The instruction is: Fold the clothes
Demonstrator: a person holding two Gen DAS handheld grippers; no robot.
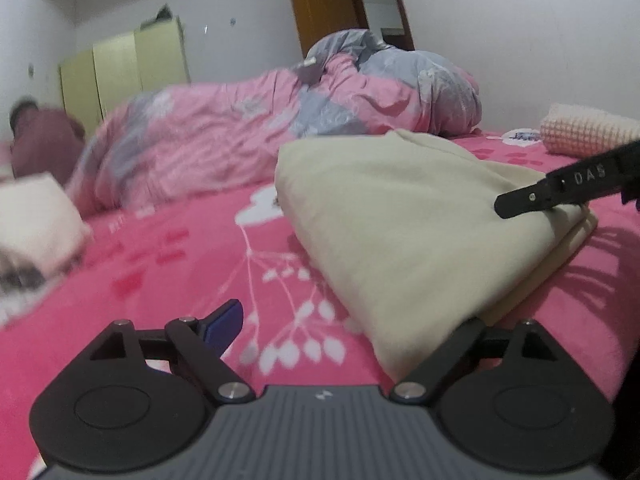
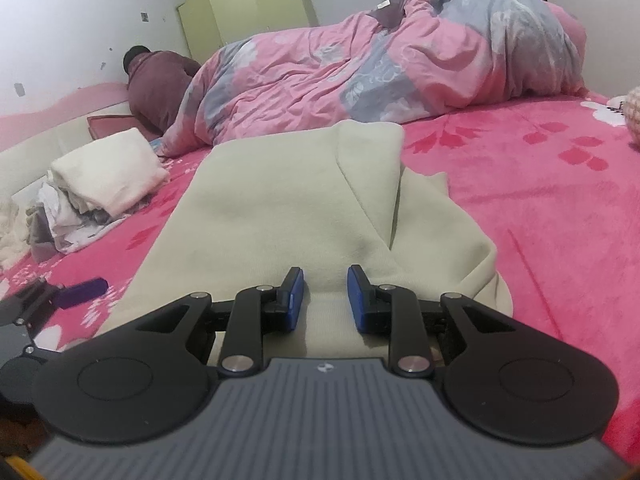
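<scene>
A cream garment (image 1: 404, 216) lies folded on the pink bedspread (image 1: 168, 280); in the right wrist view the garment (image 2: 272, 208) stretches away from me, with a flap folded over on its right side. My left gripper (image 1: 352, 322) is wide open at the garment's near corner. Its left blue pad (image 1: 224, 326) is over the bedspread, and its right finger is hidden behind the cloth. My right gripper (image 2: 325, 296) rests on the garment's near edge, open with a narrow gap between its blue pads (image 2: 295, 298). It shows from the side as a black finger (image 1: 560, 188) on the cloth.
A rumpled pink and grey duvet (image 2: 380, 64) fills the back of the bed. A pile of clothes topped by a white folded piece (image 2: 108, 172) lies at the left. A person in a maroon top (image 2: 160, 84) bends beyond it. A knitted cream item (image 1: 592, 132) sits far right.
</scene>
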